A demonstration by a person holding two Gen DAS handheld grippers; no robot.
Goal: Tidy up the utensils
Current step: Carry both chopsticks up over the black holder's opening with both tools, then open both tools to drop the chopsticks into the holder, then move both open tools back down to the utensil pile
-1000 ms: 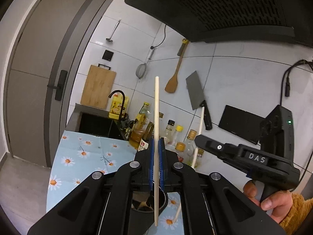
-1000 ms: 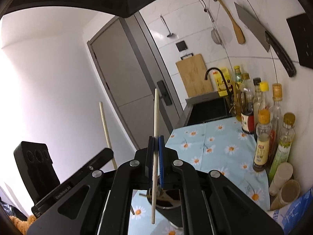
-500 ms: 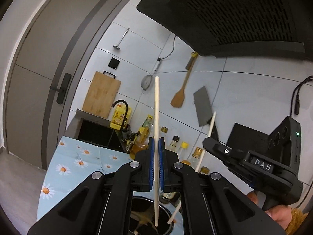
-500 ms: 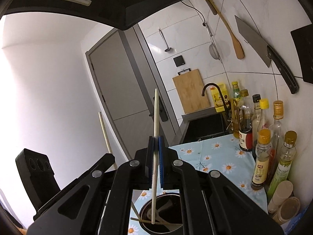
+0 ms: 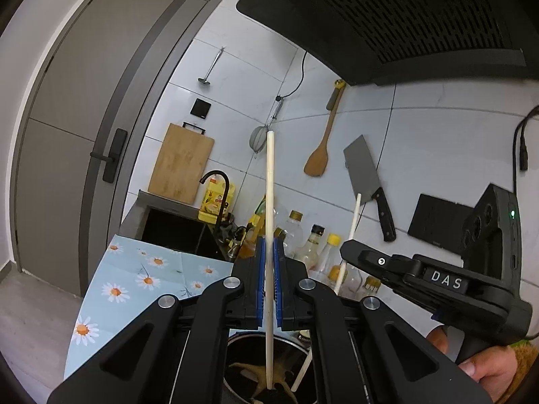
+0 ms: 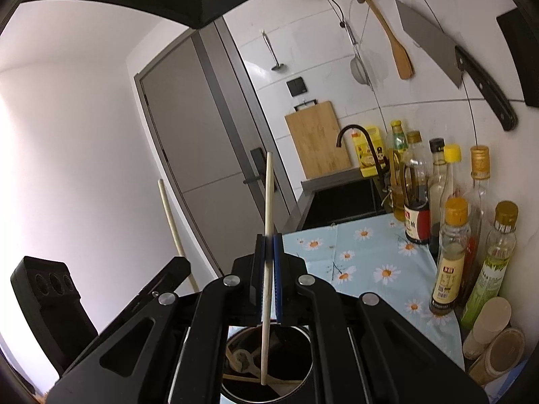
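Observation:
My left gripper [image 5: 269, 246] is shut on a pale chopstick [image 5: 270, 185] that stands upright. Its lower tip hangs inside the mouth of a round metal utensil holder [image 5: 299, 342], which has dark utensils in it. To the right, a person's hand holds my right gripper [image 5: 348, 252], shut on a second chopstick [image 5: 354, 219] that also dips into the holder. In the right wrist view this gripper [image 6: 268, 239] pinches its chopstick [image 6: 268, 195] upright over the holder [image 6: 308, 340], tip inside the rim. The left gripper [image 6: 177, 264] and its chopstick [image 6: 170, 215] show at the left.
Several sauce bottles [image 6: 449, 249] line the tiled wall on a daisy-print cloth [image 6: 363, 262]. Behind it are a dark sink with a black faucet [image 6: 353, 134] and a cutting board [image 6: 316, 138]. A cleaver [image 5: 367, 175] and a wooden spatula [image 5: 320, 155] hang on the wall. A range hood [image 5: 404, 17] hangs overhead.
Both grippers have sunk toward the holder with their chopsticks still clamped. The holder's mouth has come into view under the fingers, and both lower tips now reach into it.

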